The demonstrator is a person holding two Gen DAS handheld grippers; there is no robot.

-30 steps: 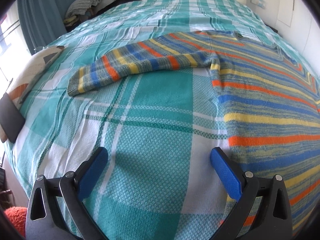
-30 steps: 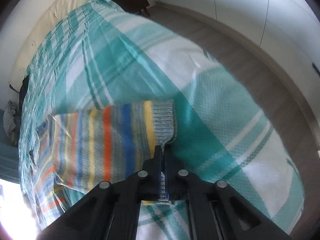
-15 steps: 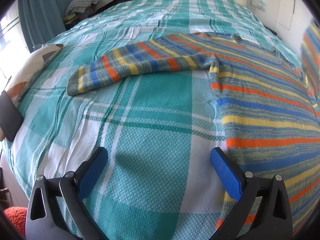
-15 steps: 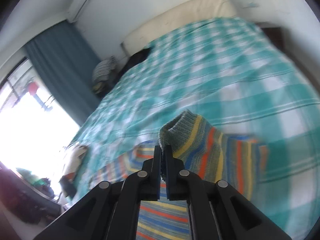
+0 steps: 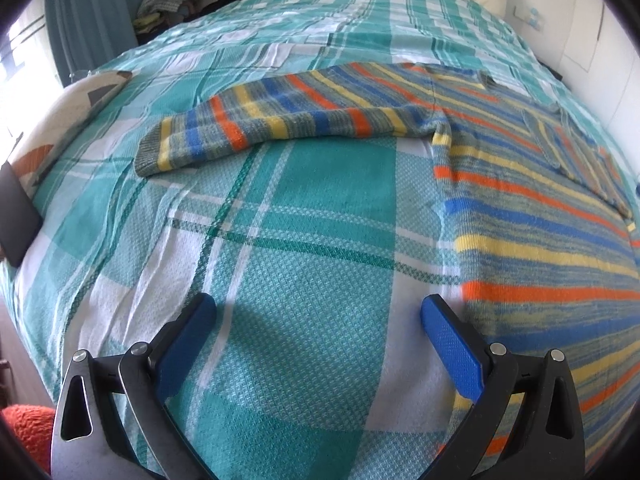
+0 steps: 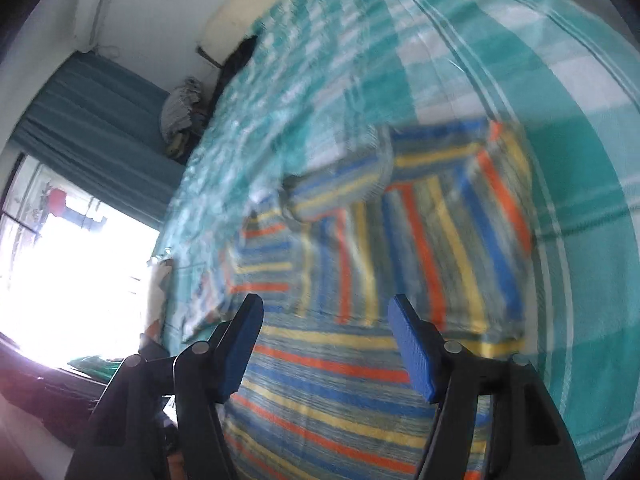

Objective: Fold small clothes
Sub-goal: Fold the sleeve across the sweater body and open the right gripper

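Your left claw [image 5: 318,322] is wide apart, holding nothing, over the checked bed cover [image 5: 304,208]. Your right claw [image 6: 326,330] has just been opening, and nothing is between its blue pads. Past it, the stripy sweater [image 6: 360,396] lies flat on the bed with one sleeve [image 6: 436,236] folded across it. The other sleeve [image 5: 280,126] lies stretched out sideways.

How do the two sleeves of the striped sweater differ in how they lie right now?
The left sleeve lies stretched out flat on the checked bedspread, away from the sweater body; the right sleeve is folded in across the body. The left sleeve's cuff rests on the bedspread; the right sleeve's cuff lies near the sweater's collar end. Both show the same orange, blue and yellow stripes, and neither claw holds either.
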